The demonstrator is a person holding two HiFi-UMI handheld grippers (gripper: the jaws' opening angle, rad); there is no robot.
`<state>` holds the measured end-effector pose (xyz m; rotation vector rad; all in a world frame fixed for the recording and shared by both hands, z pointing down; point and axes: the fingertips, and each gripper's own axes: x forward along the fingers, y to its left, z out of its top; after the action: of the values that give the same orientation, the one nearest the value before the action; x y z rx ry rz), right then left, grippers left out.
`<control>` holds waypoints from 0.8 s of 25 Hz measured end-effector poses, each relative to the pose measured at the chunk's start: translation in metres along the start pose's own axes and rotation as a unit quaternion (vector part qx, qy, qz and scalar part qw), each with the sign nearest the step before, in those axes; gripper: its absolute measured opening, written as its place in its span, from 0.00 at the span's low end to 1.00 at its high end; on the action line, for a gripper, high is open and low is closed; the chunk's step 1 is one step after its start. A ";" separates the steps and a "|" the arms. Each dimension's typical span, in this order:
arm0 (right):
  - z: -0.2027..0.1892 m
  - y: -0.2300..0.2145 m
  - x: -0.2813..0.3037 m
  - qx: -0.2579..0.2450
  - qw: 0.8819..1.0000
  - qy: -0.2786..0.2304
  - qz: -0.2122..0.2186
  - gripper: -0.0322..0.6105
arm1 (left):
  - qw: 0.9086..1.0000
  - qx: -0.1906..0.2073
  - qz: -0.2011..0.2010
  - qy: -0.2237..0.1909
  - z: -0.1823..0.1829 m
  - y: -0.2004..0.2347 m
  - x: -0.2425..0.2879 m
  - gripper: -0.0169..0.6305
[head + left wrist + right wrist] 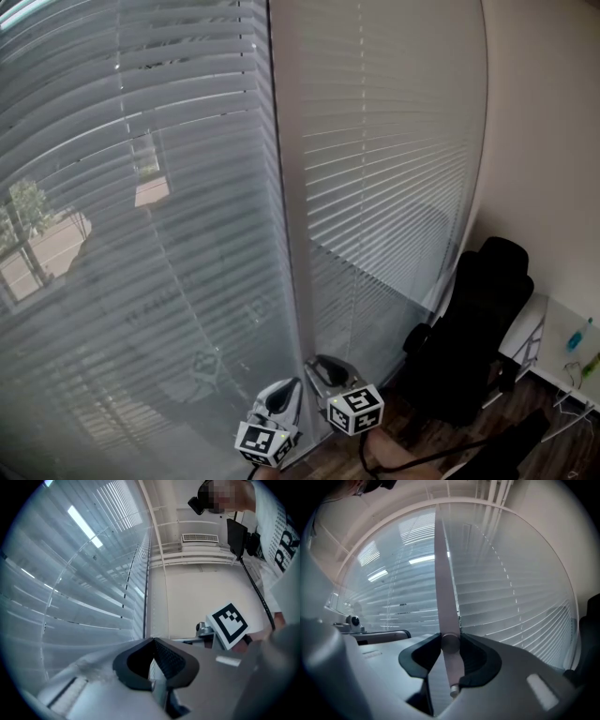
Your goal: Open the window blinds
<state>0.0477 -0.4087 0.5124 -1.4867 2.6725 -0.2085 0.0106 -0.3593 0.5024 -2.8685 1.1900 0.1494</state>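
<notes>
1. Two sets of white horizontal-slat window blinds (pixel 141 234) hang side by side, with a pale upright frame post (pixel 286 234) between them.
2. Trees and a street show faintly through the left-hand set.
3. The right gripper (pixel 450 641) is clamped on a pale, round tilt wand (pixel 443 573), which runs up in front of the slats. The wand's lower end pokes out just below the pads.
4. The left gripper (pixel 153 644) sits close beside it near the post, its jaw tips pressed together.
5. A black office chair (pixel 473 328) stands in the right corner on the dark wooden floor (pixel 553 441).
</notes>
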 end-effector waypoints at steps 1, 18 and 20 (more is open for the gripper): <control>0.000 0.000 0.000 0.002 1.000 -0.001 0.000 0.26 | 1.000 0.001 -0.002 0.002 -0.001 -0.001 0.000 0.02; -0.002 0.016 0.000 -0.303 0.951 0.057 -0.008 0.29 | 1.000 0.006 -0.004 0.009 -0.002 -0.004 -0.004 0.02; -0.002 0.014 0.000 -0.318 0.947 0.053 -0.016 0.28 | 1.000 0.006 -0.004 0.008 -0.002 -0.003 -0.004 0.02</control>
<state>0.0354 -0.4011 0.5120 -1.6950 2.9590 0.6559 0.0096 -0.3542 0.5045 -2.8695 1.1790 0.1185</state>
